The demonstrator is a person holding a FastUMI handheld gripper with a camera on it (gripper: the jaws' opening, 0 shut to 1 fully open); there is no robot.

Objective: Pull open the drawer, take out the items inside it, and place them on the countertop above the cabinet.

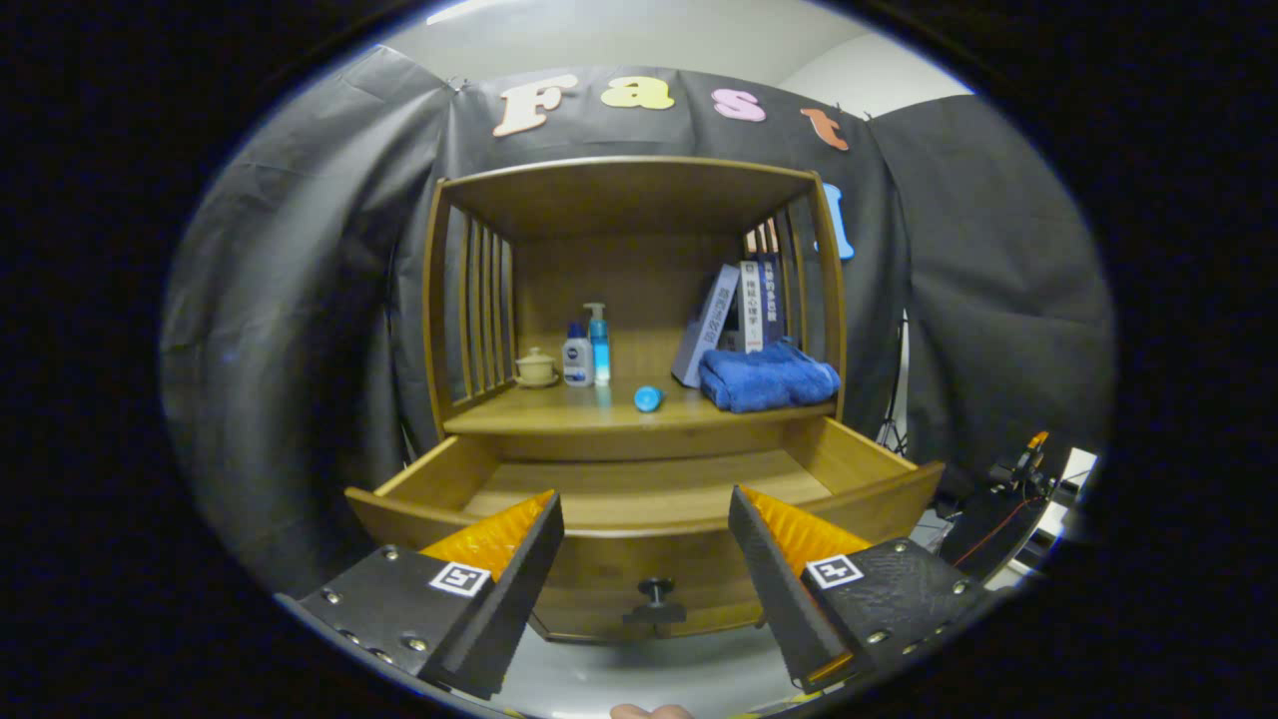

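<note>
- My gripper [646, 559] is spread wide with nothing between the fingers; both fingers [519, 569] hang in front of the drawer [639, 494], touching nothing that I can see.
- The drawer stands pulled out towards me. Its front panel runs across just beyond the fingertips, and its knob [656, 602] sits low in the gap between the fingers, apart from both.
- What I can see of the drawer's floor is bare wood (the near strip is hidden behind the front panel, so I cannot tell what lies there).
- On the countertop [559, 411] above the drawer, well beyond the fingers, a small blue item [648, 398] lies on its side near the front edge, roughly in line with the gap.
- Left of it stand two bottles [588, 350] close together, and a small lidded cup [536, 367] further left by the slats.
- To the right a folded blue towel [767, 375] rests on the countertop, with books [734, 315] leaning behind it against the cabinet's [629, 190] right side.
</note>
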